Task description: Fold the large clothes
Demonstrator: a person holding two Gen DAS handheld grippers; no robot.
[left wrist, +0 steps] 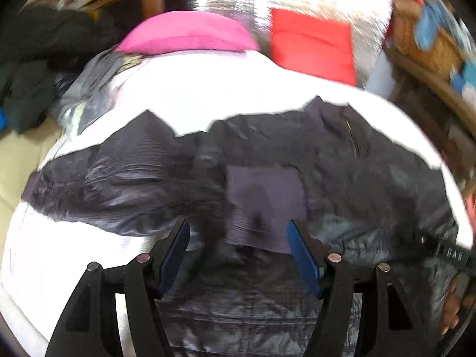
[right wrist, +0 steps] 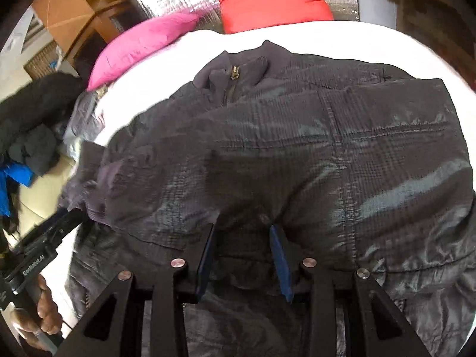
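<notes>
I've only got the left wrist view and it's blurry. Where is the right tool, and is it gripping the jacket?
Observer: The right tool is at the near part of the dark jacket. Its fingers are partly apart with fabric bunched over the tips. I cannot tell whether it is gripping.
Operator: Okay. Is the front zipped up?
Observer: At the top it looks so. The brass zipper pull sits up at the collar, and the collar points away toward the red cushion.
</notes>
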